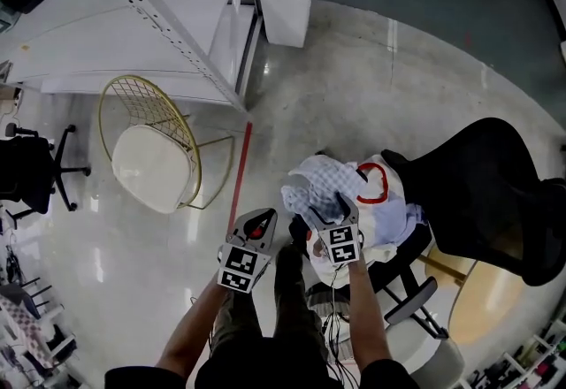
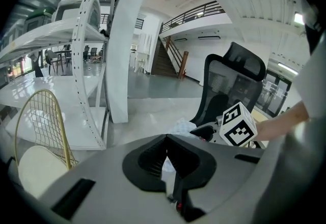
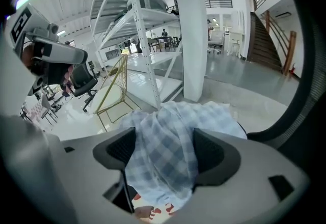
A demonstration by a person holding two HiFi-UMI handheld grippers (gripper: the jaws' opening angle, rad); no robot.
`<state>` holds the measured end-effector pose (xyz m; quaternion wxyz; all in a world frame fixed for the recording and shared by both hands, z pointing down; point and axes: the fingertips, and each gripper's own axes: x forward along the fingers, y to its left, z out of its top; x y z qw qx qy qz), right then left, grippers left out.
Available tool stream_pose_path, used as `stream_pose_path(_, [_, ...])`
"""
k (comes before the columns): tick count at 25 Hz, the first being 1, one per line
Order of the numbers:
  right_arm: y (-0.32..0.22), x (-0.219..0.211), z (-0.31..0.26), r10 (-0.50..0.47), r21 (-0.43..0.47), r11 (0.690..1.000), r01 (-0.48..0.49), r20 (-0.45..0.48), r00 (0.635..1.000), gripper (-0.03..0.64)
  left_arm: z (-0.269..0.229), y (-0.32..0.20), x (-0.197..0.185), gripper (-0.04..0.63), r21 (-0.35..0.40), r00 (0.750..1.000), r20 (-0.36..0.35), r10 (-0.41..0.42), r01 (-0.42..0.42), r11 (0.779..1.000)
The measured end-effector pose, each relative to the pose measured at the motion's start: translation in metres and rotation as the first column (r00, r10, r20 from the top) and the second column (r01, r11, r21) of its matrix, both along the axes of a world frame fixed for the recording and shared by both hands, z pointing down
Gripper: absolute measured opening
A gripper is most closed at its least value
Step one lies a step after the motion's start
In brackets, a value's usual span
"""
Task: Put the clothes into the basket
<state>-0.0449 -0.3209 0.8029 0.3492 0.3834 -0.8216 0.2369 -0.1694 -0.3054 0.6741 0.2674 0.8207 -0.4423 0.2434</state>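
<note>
My right tool point(image 3: 164, 137) is released, its jaws spread wide; the blue-and-white checked cloth point(image 3: 178, 116) lies draped in the gap between them and fills it from pad to pad, but the pads do not squeeze it; under its lower edge a bit of white fabric with red print shows. From the head view the checked cloth point(image 1: 311, 184) sits bunched on top of the pile on the seat of the black office chair point(image 1: 495, 193), with a white garment point(image 1: 382, 202) bearing a red shape just beside it, and my right tool point(image 1: 333, 209) rests right at the near edge of that pile. My left tool point(image 2: 166, 139) is clenched, jaws together with nothing held; in the head view it point(image 1: 262, 217) hangs above the floor point(image 1: 159, 237) to the left of the pile, apart from the clothes. A gold wire chair point(image 1: 146, 148) with a pale cushion stands further left, near the white shelving rack point(image 1: 150, 16); a red line point(image 1: 240, 171) runs along the floor between it and the pile.
</note>
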Motion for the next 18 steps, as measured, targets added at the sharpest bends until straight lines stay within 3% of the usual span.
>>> stream_pose_path(6, [-0.001, 0.003, 0.005, 0.007, 0.054, 0.999, -0.003, -0.059, 0.998, 0.350, 0.007, 0.002, -0.001, 0.007, -0.021, 1.000, 0.001, -0.013, 0.013, 1.000])
stream_pose_path(9, [-0.002, 0.005, 0.005, 0.024, 0.034, 0.999, -0.021, -0.083, 0.996, 0.342, 0.007, 0.001, -0.001, 0.007, -0.022, 1.000, 0.004, -0.007, 0.007, 1.000])
stream_pose_path(11, [-0.003, 0.009, 0.005, 0.036, 0.045, 0.999, -0.031, -0.106, 0.994, 0.268, 0.008, 0.001, -0.001, 0.006, -0.020, 1.000, 0.005, -0.005, 0.005, 1.000])
stream_pose_path(18, [-0.005, 0.014, 0.006, 0.040, 0.036, 0.999, -0.036, -0.118, 0.992, 0.128, 0.005, -0.001, -0.003, 0.006, -0.017, 1.000, 0.010, -0.006, 0.006, 1.000])
